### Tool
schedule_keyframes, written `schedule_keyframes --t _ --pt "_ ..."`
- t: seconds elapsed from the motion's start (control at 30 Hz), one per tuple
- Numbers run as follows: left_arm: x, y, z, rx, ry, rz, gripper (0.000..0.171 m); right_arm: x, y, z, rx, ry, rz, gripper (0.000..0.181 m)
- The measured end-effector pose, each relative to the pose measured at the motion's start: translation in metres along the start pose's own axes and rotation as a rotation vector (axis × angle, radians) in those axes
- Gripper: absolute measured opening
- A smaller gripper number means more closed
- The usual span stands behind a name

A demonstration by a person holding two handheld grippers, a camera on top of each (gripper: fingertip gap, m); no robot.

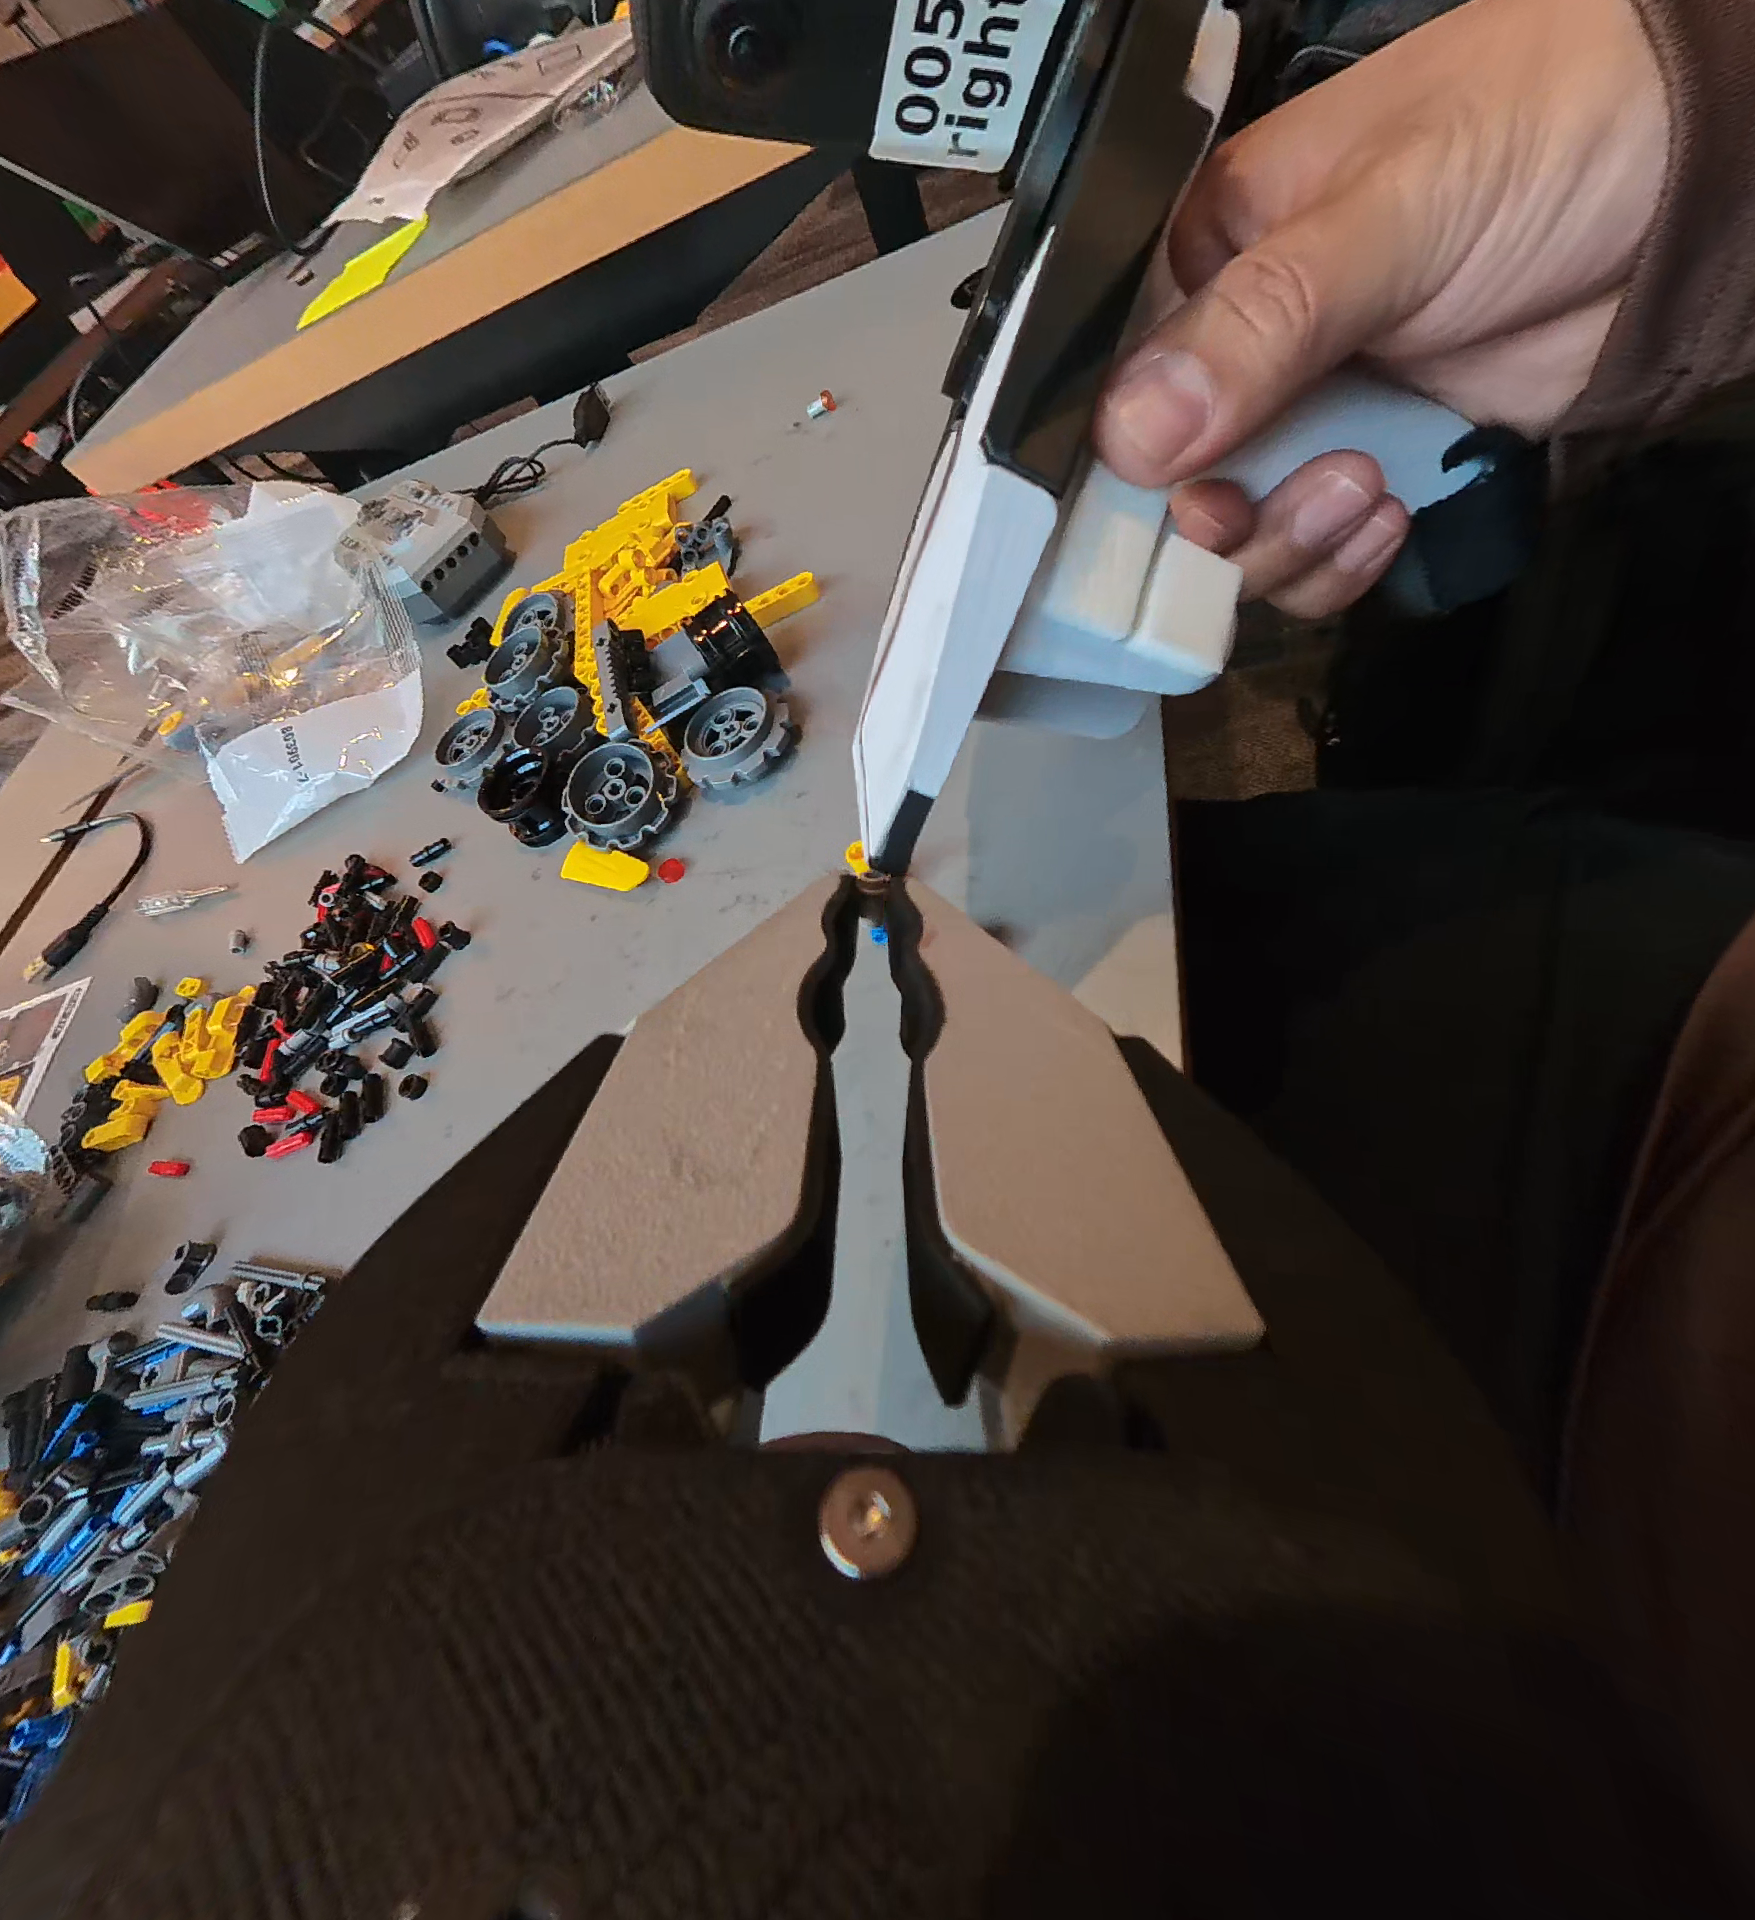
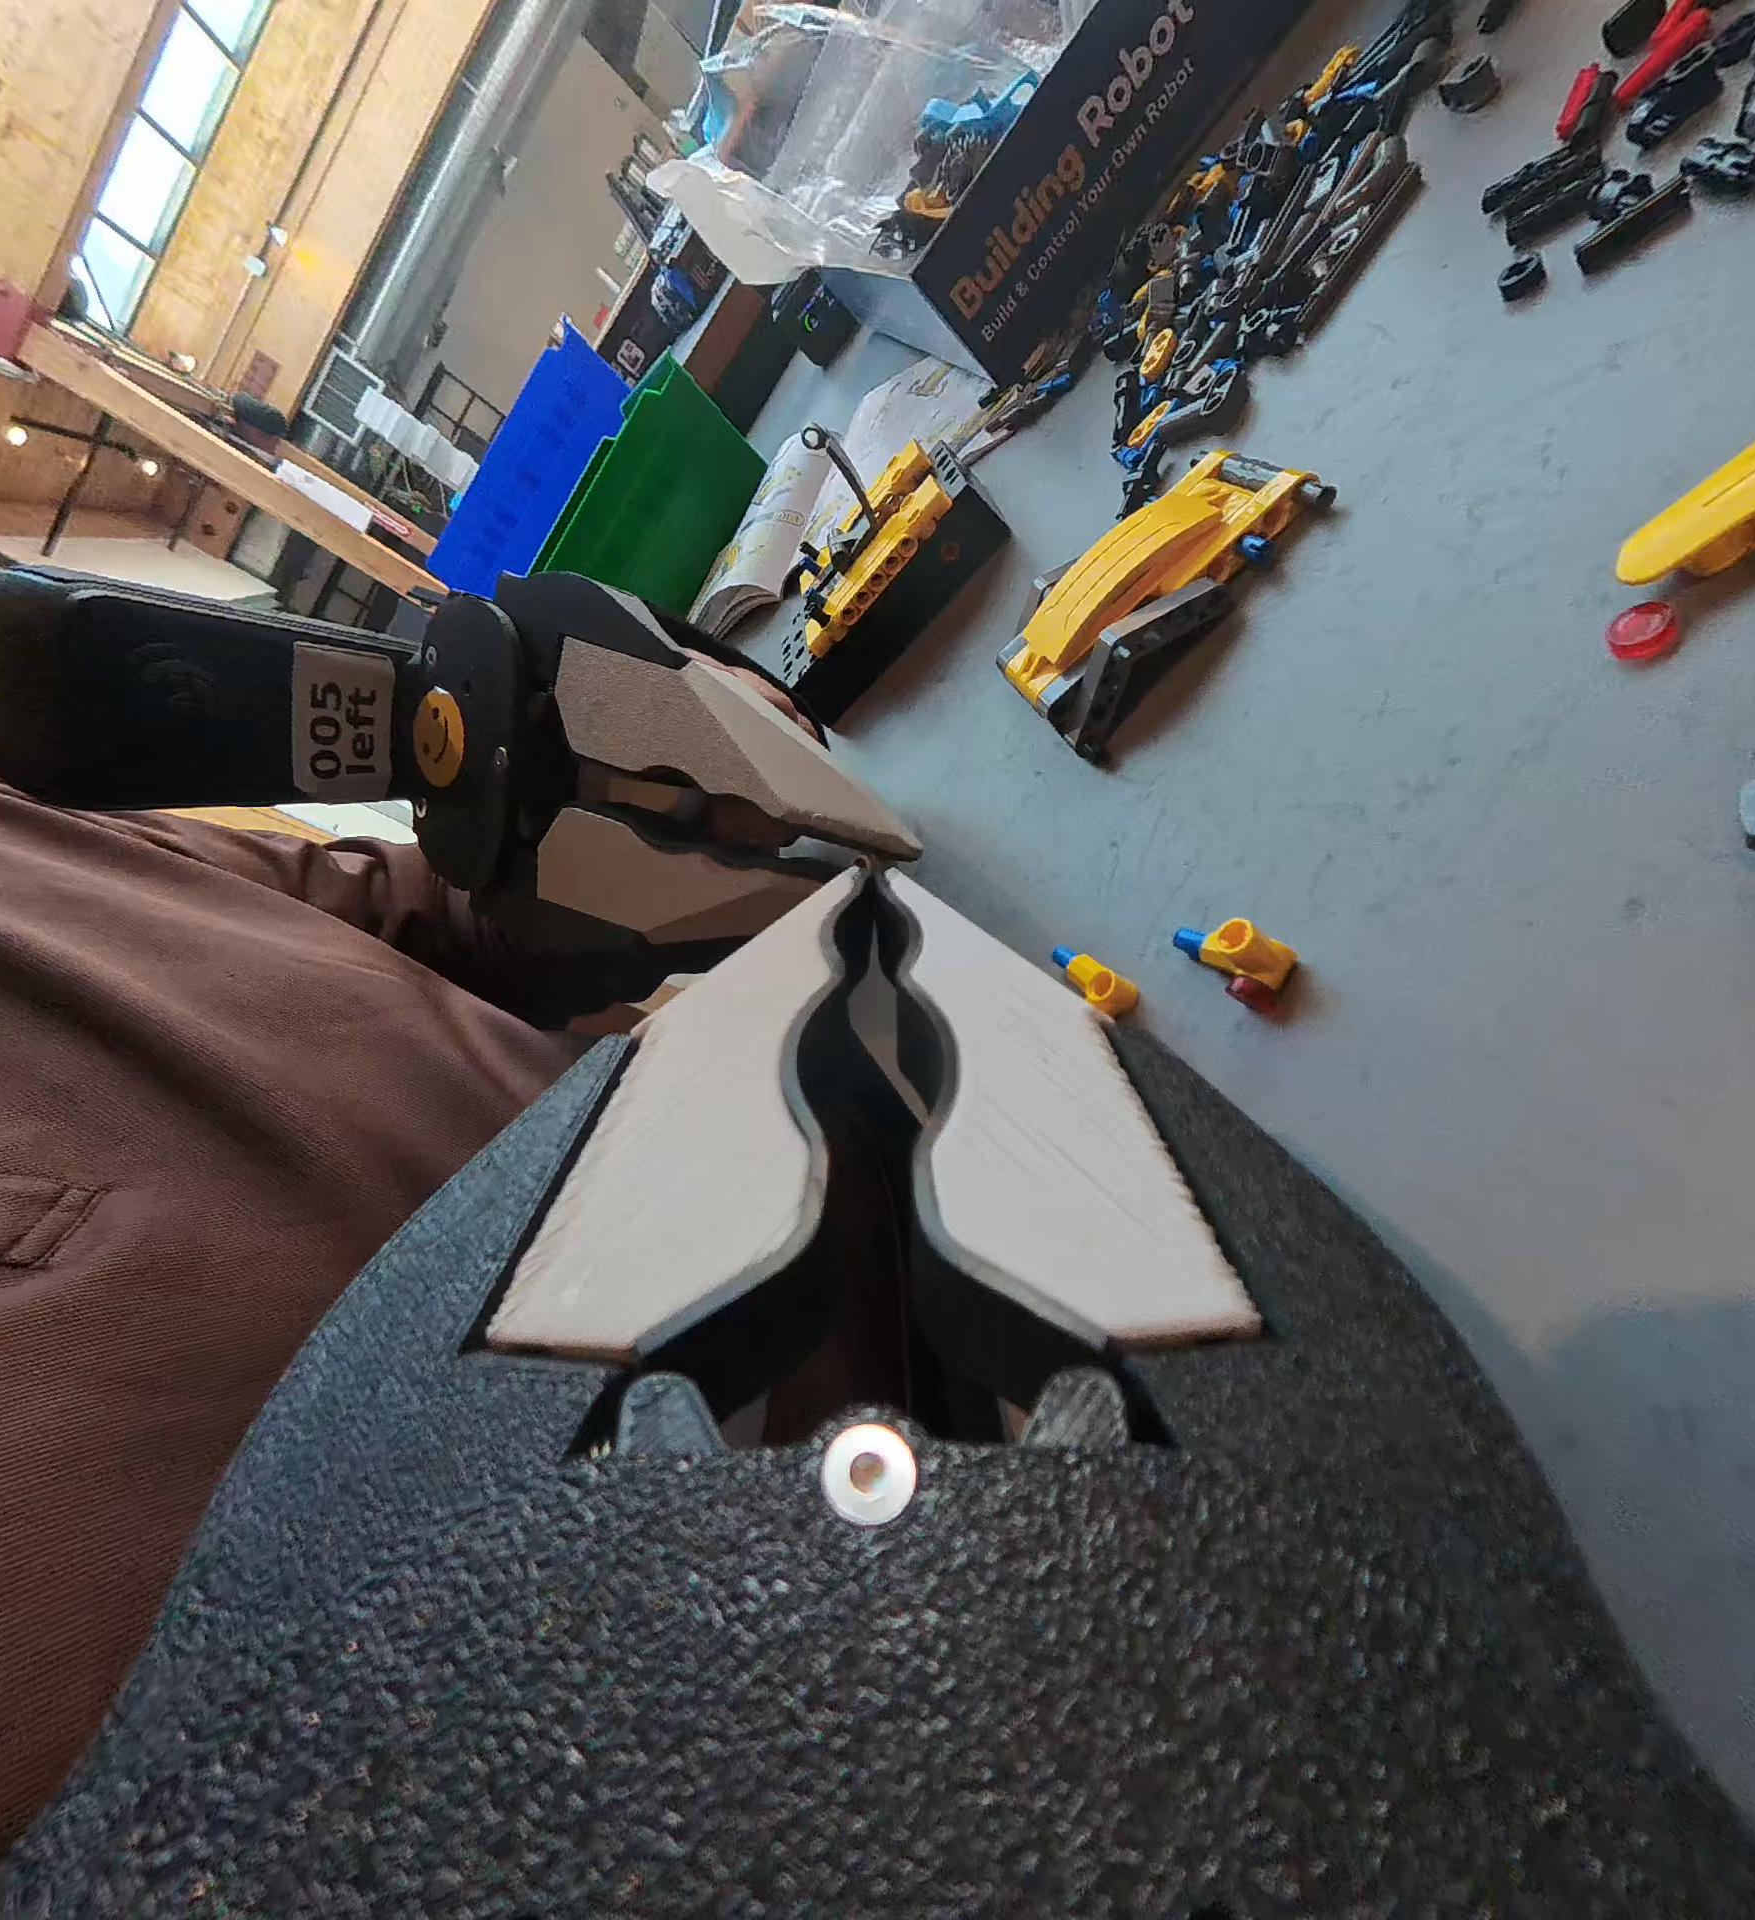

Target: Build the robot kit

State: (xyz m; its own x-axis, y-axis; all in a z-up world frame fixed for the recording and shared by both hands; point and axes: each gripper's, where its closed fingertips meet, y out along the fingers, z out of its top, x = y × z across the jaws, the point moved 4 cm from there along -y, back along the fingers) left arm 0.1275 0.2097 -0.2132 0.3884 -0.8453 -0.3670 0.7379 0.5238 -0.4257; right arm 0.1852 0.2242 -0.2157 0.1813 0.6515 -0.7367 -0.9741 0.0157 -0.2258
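pinching a tiny, rigid, light brown pin (image 1: 874, 884) between its tips, the left gripper (image 1: 874, 891) meets the right gripper (image 1: 888, 854), tips together above the grey table (image 1: 561, 966); judged slippery, grip mid-body.

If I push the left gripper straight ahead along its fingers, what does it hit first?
Almost at once, the right gripper: its tip sits right at the left gripper fingertips, where a small brown piece is pinched. Beyond that lies bare grey table, though depth is hard to judge.

Each wrist camera looks close along its tongs; both share the grey table (image 1: 561, 966), perhaps its edge.
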Motion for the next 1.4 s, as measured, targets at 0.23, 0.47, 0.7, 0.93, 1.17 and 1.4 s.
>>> schedule_keyframes --t 0.23,0.47,0.7,0.93,1.17,1.4 --pt "0.000 0.003 -0.003 -0.041 0.051 0.026 0.002 0.002 -0.001 0.003 -0.005 -0.021 -0.085 0.012" --pt "0.001 0.006 -0.001 -0.096 0.181 0.105 0.002 0.002 0.002 0.002 -0.008 -0.015 -0.106 0.007" --pt "-0.001 0.007 -0.003 -0.120 0.174 0.124 0.001 0.002 0.005 0.002 0.013 -0.080 -0.136 0.004" --pt "-0.002 0.011 -0.011 -0.119 0.013 0.033 0.002 0.009 0.007 0.000 -0.007 -0.115 -0.184 0.002" --pt "0.001 0.016 -0.024 -0.172 -0.024 -0.003 0.002 0.015 0.008 -0.002 -0.027 -0.099 -0.189 0.000" --pt "-0.007 0.020 -0.029 -0.204 0.008 0.019 0.002 0.023 0.008 -0.003 -0.060 -0.102 -0.249 0.006"
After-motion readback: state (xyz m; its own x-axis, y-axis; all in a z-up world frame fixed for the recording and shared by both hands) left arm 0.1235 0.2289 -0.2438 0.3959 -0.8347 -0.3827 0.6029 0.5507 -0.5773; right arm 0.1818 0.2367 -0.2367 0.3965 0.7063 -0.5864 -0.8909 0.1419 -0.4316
